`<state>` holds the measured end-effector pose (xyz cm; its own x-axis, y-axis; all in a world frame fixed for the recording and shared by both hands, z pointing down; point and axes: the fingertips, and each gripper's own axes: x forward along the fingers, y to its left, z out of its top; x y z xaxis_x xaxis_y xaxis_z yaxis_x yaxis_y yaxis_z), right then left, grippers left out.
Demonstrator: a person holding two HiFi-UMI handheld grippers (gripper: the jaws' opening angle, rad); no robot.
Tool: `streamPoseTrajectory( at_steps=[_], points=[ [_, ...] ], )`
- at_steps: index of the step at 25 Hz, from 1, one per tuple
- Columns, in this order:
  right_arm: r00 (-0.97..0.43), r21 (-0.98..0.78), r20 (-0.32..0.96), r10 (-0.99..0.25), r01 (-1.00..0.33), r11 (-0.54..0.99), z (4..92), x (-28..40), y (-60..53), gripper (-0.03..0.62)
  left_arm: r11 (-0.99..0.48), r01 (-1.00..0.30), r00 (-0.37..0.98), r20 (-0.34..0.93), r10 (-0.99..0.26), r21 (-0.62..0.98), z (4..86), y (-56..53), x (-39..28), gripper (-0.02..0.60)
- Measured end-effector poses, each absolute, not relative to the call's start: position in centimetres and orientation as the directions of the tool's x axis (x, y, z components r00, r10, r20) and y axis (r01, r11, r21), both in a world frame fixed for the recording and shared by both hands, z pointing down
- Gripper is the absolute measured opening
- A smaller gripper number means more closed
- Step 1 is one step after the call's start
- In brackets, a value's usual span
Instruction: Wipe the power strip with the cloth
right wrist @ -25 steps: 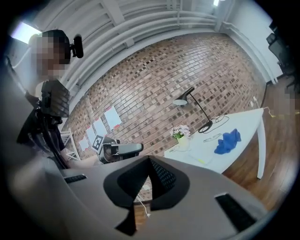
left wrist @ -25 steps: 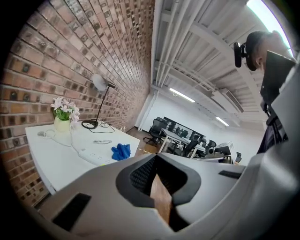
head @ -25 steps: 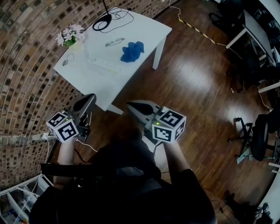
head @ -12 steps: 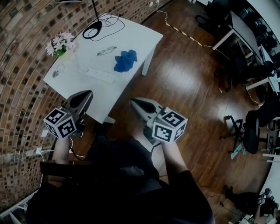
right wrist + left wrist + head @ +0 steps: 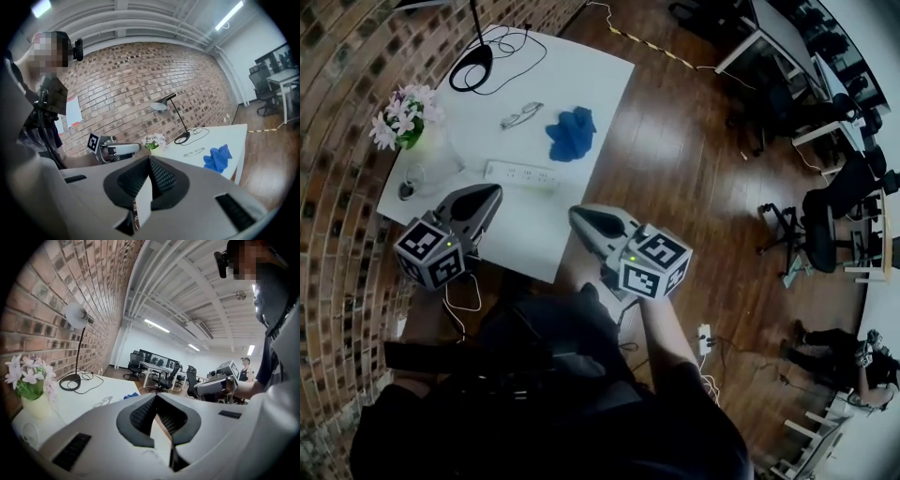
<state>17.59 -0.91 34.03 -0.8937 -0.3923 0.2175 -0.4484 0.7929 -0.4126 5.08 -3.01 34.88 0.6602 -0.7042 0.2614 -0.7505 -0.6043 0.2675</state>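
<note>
Seen from the head view, the white surface (image 5: 581, 80) stood with its 9 o'clock side along a brick wall (image 5: 337, 84), while bare wooden floor (image 5: 694, 187) lay open off its 3 o'clock edge, out to the office chairs (image 5: 825, 225). The power strip (image 5: 522, 173) lay flat near the middle of the surface, nothing touching it. The blue cloth (image 5: 570, 131) sat crumpled at its 1 o'clock, apart from it and close to the 3 o'clock edge. Glasses (image 5: 520, 114) lay at the strip's 12 o'clock, and a flower vase (image 5: 401, 122) stood at its 9 o'clock by the wall. The left gripper (image 5: 494, 190) hung over the near part of the surface, at the strip's 7 o'clock, jaws pressed together with nothing between them. The right gripper (image 5: 575, 213), likewise closed and empty, was at the strip's 5 o'clock, its tip about level with the surface's 3 o'clock edge.
</note>
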Motion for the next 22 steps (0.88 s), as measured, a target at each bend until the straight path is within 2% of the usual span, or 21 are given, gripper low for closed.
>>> streamPoseTrajectory(
  at_steps=[6,13,19,22],
  points=[
    [-0.839,-0.321,0.279,-0.468,-0.541,0.777,33.5,14.3,-2.3,-0.002,-0.672,-0.712,0.699,0.295,-0.651,0.204,36.1,-4.9,2.4,-0.009],
    [-0.717,-0.174,0.403,-0.568,-0.670,0.722,34.8,14.6,-5.1,-0.003,-0.703,-0.685,0.718,0.338,-0.609,0.189,39.1,-6.8,1.2,-0.009],
    [-0.694,-0.131,0.439,-0.571,-0.678,0.723,36.1,15.7,-8.8,0.011,-0.709,-0.676,0.722,0.369,-0.585,0.201,42.3,-8.4,2.4,-0.009],
    [-0.687,-0.098,0.460,-0.562,-0.669,0.737,37.4,16.2,-11.4,0.012,-0.670,-0.716,0.682,0.402,-0.611,0.195,44.8,-9.8,2.4,-0.005]
  ],
)
